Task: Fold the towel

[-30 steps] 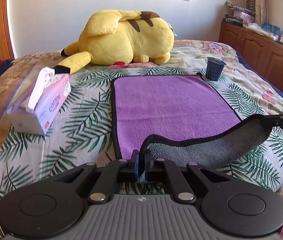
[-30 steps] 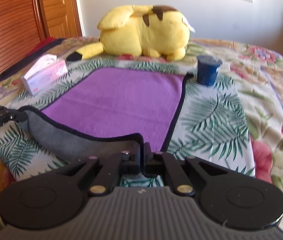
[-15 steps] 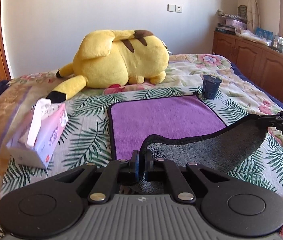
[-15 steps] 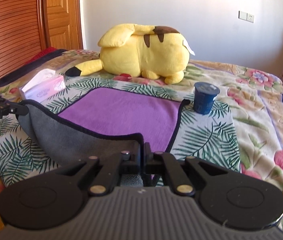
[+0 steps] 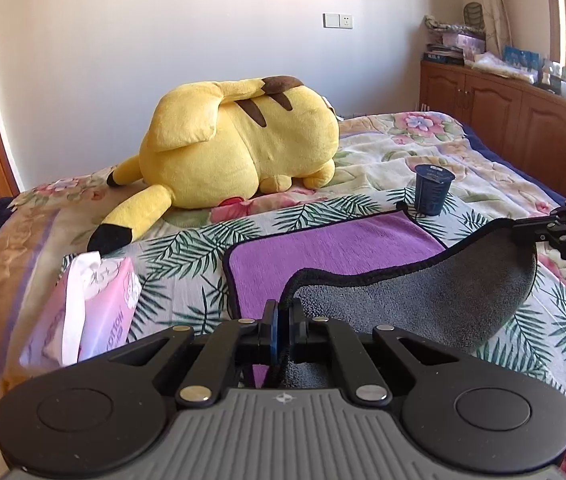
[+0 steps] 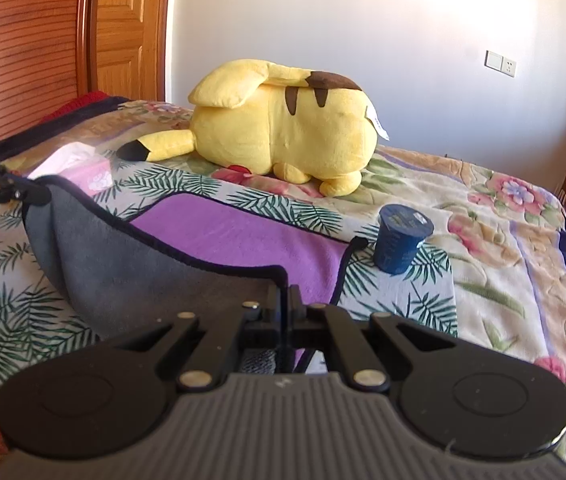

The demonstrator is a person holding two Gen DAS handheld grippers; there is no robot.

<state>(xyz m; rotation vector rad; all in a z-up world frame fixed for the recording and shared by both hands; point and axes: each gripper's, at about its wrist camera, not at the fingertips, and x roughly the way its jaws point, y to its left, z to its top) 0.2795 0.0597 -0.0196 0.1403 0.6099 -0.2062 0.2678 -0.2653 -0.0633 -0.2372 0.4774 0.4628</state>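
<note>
towel lifted by its two near corners

the towel [image 5: 335,252] is lying on the bed [image 5: 479,160], purple side up, with a dark bound edge running all round it. its near edge is hanging raised off the cover, so the grey underside [image 5: 423,300] is facing the cameras and sagging in a curve between the two corners. the far part is resting flat on the palm-leaf cover.

the left gripper [image 5: 281,312] is pinching the near left corner, its jaws pressed tight on the cloth. the right gripper [image 6: 283,300] is clamping the near right corner the same way; in the left view it is showing at the frame's right edge [image 5: 531,229], holding the corner up.

a dark blue cup [image 5: 434,189] is standing just beside the far right corner of the towel. a yellow plush toy [image 5: 239,144] is lying beyond the far edge, apart from it. a pink tissue pack [image 5: 99,308] is sitting to the left of the towel, near but not touching.
</note>
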